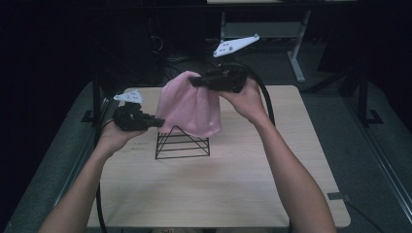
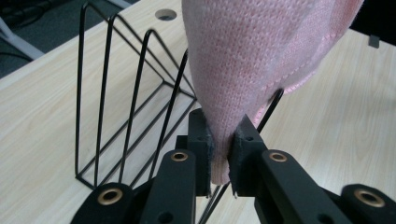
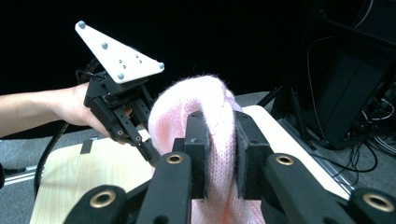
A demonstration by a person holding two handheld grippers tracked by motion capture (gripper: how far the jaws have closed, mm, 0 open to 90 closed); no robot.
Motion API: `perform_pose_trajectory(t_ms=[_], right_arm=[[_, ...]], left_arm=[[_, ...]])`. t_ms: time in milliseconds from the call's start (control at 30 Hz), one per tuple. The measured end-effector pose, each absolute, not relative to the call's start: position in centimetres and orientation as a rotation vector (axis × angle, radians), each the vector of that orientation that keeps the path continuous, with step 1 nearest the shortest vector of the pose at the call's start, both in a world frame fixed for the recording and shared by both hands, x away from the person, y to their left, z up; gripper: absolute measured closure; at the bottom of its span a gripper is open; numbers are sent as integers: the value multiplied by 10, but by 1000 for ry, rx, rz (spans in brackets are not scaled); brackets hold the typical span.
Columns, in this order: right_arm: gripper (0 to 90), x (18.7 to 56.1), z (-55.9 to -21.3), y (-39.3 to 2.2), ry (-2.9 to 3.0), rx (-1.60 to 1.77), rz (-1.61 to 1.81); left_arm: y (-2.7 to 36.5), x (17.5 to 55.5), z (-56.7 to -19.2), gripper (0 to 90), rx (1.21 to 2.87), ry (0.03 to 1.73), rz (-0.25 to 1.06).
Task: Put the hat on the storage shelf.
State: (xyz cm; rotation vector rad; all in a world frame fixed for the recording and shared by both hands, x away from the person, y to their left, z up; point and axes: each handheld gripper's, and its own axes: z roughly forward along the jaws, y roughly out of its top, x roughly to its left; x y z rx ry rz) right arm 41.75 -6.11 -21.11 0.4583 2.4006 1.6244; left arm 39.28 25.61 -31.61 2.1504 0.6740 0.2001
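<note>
The left hand-held gripper (image 1: 158, 121) is clamped tight on the lower left edge of a pink knit beanie (image 1: 190, 106), which hangs in the air just above a black wire rack (image 1: 182, 143) standing on the wooden worktop (image 1: 218, 184). The right hand-held gripper (image 1: 194, 82) pinches the beanie's upper fold, higher and farther.

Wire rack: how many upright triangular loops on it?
4, on the wire rack in a row under the pink knit hat, from the near end back toward the table's hole; hat may hide more.
</note>
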Motion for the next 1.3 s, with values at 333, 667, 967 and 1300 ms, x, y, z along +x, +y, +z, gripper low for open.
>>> perform_pose_trajectory(t_ms=[333,667,967,1300], right_arm=[[770,420,-221,-46,2462,427,1590],[770,424,-231,-39,2483,430,1587],[767,427,-241,-35,2521,429,1563],[766,427,-249,-30,2555,413,1528]], left_arm=[[265,389,-329,828,2162,704,199],[271,389,-338,830,2179,731,196],[273,390,-344,830,2212,756,204],[275,389,-355,830,2229,779,200]])
